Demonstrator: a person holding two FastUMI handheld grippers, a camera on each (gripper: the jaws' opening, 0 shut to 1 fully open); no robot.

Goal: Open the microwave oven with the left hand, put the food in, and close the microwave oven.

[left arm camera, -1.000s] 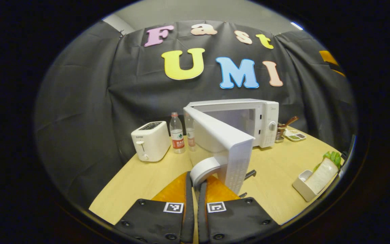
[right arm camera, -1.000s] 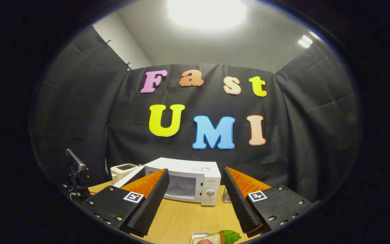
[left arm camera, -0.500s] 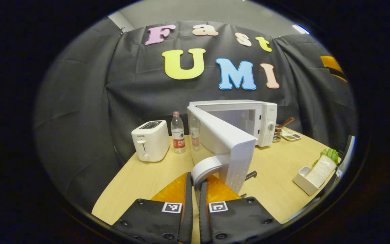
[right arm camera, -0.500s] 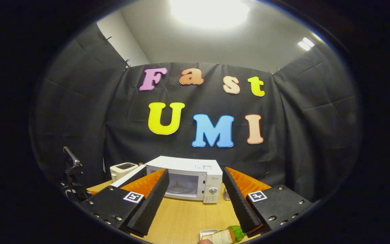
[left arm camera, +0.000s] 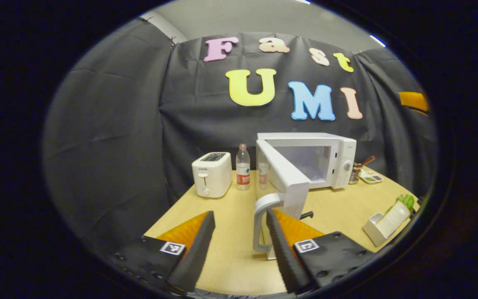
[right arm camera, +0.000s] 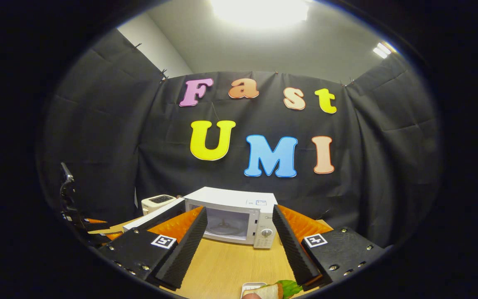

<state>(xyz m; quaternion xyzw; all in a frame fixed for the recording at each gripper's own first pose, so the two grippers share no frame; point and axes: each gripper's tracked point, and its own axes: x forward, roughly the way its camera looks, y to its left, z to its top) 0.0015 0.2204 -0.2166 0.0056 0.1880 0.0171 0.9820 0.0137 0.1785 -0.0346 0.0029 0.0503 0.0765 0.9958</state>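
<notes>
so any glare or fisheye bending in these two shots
Right gripper view: the ceiling light is blown out to white, and the microwave below stays sharp. Left gripper view: even light with no glare, and the table edge bows with the fisheye.

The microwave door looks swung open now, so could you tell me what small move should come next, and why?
Probably lower the right gripper onto the sandwich below it. The microwave cavity is exposed, the door handle sits free between the left gripper's spread jaws, and the food is not yet grasped.
</notes>
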